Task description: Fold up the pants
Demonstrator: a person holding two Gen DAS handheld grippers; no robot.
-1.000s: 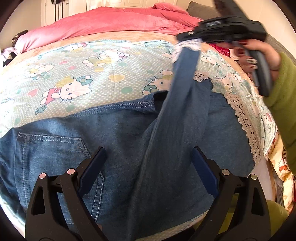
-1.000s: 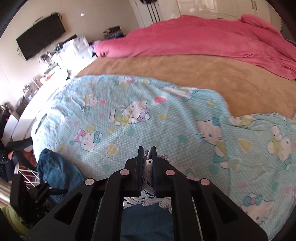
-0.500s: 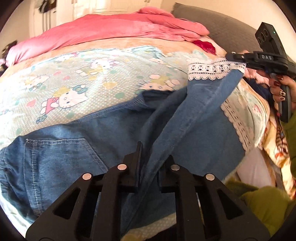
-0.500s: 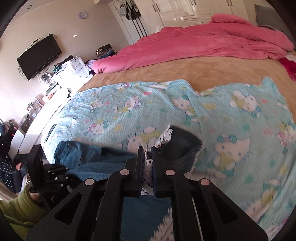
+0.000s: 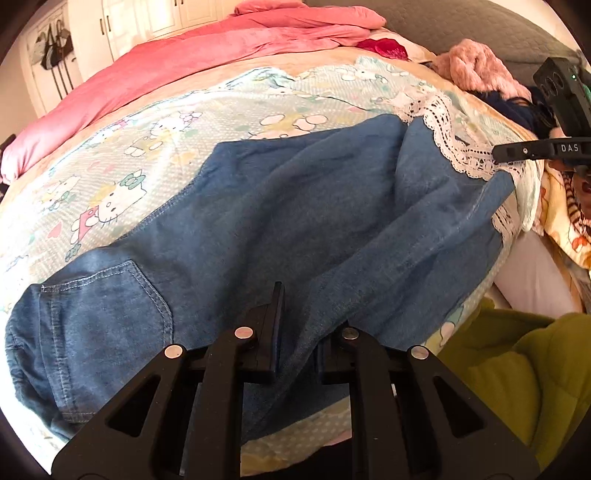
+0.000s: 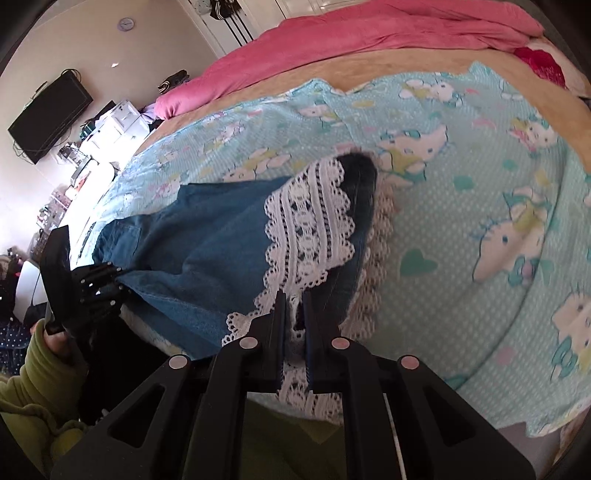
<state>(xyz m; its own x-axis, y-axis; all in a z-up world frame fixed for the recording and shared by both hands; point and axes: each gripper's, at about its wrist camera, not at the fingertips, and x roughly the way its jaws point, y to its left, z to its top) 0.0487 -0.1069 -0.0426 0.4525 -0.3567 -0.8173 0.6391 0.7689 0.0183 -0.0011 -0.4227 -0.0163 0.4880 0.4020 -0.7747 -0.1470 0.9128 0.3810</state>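
Blue denim pants (image 5: 258, 221) lie across the cartoon-cat sheet (image 5: 110, 166), back pocket (image 5: 103, 295) at the left. One leg is laid over the other, ending in a white lace hem (image 6: 310, 221). My left gripper (image 5: 299, 321) is shut on a fold of denim near the seat. My right gripper (image 6: 293, 299) has the lace hem between its pads at the bed's near edge, and its jaws are just starting to open. The left wrist view shows the right gripper (image 5: 496, 153) at the far right on the lace (image 5: 454, 147). The right wrist view shows the left gripper (image 6: 118, 280) at the denim's left end.
A pink duvet (image 5: 221, 44) is bunched along the far side of the bed, below a grey headboard (image 5: 443, 22). A fluffy pink item (image 5: 476, 66) lies at the far right. Olive-green sleeves (image 5: 517, 369) are close by. A TV (image 6: 48, 110) and white drawers (image 6: 118, 122) stand beyond the bed.
My left gripper closed on the denim fold. My right gripper carried the lace-hemmed leg to the right and down, so it now lies stretched over the other leg.
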